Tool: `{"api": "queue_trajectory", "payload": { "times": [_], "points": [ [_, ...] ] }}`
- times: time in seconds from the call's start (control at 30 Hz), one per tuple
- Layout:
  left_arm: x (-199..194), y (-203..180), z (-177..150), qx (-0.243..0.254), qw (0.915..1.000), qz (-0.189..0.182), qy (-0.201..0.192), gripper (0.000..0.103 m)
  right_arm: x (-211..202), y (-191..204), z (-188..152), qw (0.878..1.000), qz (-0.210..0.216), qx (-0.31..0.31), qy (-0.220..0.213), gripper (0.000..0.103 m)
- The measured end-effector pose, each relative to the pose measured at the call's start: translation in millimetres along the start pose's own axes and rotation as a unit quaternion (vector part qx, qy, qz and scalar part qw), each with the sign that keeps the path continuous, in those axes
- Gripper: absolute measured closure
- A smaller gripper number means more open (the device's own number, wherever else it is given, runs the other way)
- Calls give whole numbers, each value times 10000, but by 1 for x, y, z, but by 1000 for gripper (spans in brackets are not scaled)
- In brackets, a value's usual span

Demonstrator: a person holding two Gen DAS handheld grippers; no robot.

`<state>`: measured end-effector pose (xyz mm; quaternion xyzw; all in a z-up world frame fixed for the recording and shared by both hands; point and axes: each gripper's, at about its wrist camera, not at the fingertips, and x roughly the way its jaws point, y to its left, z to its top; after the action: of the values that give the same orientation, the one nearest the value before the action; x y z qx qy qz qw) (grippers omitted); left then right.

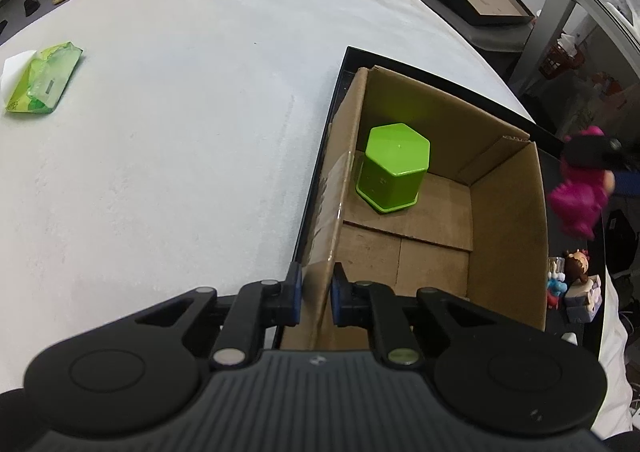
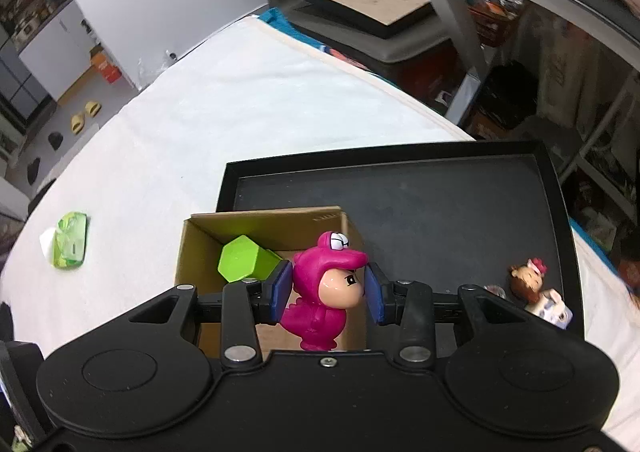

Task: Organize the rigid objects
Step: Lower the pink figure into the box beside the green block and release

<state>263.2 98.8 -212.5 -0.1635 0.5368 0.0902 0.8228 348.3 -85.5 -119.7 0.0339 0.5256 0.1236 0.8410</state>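
An open cardboard box (image 1: 508, 236) stands in a black tray (image 1: 320, 171) on a white cloth-covered table. A green hexagonal container (image 1: 394, 167) sits upright inside the box. My left gripper (image 1: 316, 284) is shut on the box's near left wall, one blue pad on each side of the cardboard. My right gripper (image 2: 327, 288) is shut on a pink dinosaur-suit figurine (image 2: 320, 292), held above the box (image 2: 192, 252) near its right wall. The left wrist view shows that figurine (image 1: 580, 195) in the air beyond the box's right side. The green container (image 2: 244, 264) also appears in the right wrist view.
Small doll figurines (image 2: 536, 288) stand on the tray (image 2: 440, 219) to the right of the box. A green wipes packet (image 1: 42, 77) lies on the cloth at far left. Stacked frames and a metal shelf stand beyond the table's far right edge.
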Motion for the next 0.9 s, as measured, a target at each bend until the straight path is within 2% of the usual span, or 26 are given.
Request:
{"api": "queue_trajectory", "payload": {
  "times": [0.27, 0.33, 0.37, 0.4, 0.9],
  "points": [
    [1, 6, 3, -55, 9998, -147, 78, 90, 17, 26, 7, 9994, -71, -338, -9, 64],
    [1, 8, 4, -79, 9998, -174, 100, 89, 19, 30, 10, 9990, -104, -415, -112, 60],
    [0, 8, 4, -58, 9998, -172, 93, 89, 18, 30, 11, 9990, -130, -413, -145, 52],
    [0, 6, 4, -29, 9999, -132, 86, 89, 17, 28, 11, 9990, -149, -381, -176, 49],
    [-7, -5, 4, -11, 9999, 90, 62, 86, -7, -50, -5, 9987, -329, 357, -123, 47]
  ]
}}
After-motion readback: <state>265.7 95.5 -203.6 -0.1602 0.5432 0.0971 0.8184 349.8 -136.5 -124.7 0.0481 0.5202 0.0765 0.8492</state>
